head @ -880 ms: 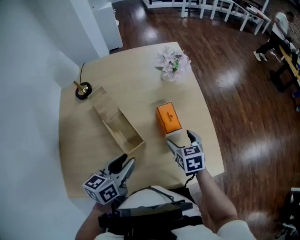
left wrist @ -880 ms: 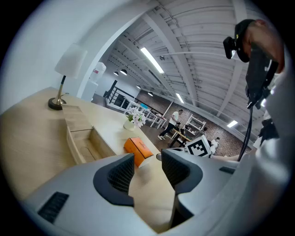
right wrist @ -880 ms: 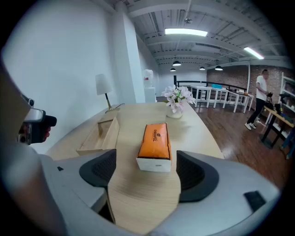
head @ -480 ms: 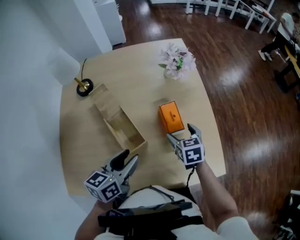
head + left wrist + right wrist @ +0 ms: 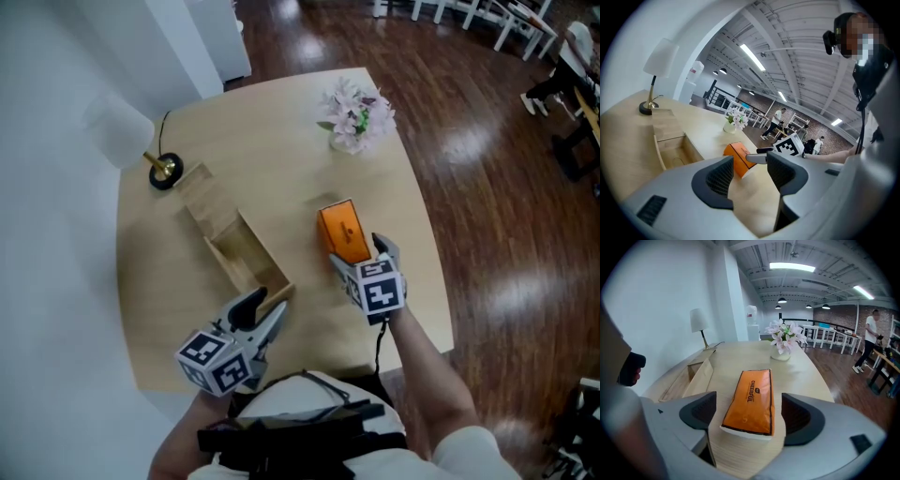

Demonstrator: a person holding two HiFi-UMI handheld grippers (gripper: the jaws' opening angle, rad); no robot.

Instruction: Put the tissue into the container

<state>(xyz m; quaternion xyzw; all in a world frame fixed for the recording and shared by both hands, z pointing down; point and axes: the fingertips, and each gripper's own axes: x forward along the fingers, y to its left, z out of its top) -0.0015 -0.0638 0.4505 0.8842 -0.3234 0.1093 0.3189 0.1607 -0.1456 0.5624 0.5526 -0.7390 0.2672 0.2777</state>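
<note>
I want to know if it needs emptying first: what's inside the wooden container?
Nothing shows inside the wooden container, only its bare wood floor. The orange tissue pack lies outside it. The floor strip along its near wall is hidden.

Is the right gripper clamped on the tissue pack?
No, the right gripper has its fingers apart beside the tissue pack, not touching it.

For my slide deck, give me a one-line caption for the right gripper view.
Right gripper, jaws open, straddles the near end of the orange tissue pack; wooden container lies left.

Wooden table (image 5: 272, 150) carries lamp (image 5: 165, 172), open wooden container (image 5: 246, 258), orange tissue pack (image 5: 343, 234), flower vase (image 5: 356, 114).
</note>
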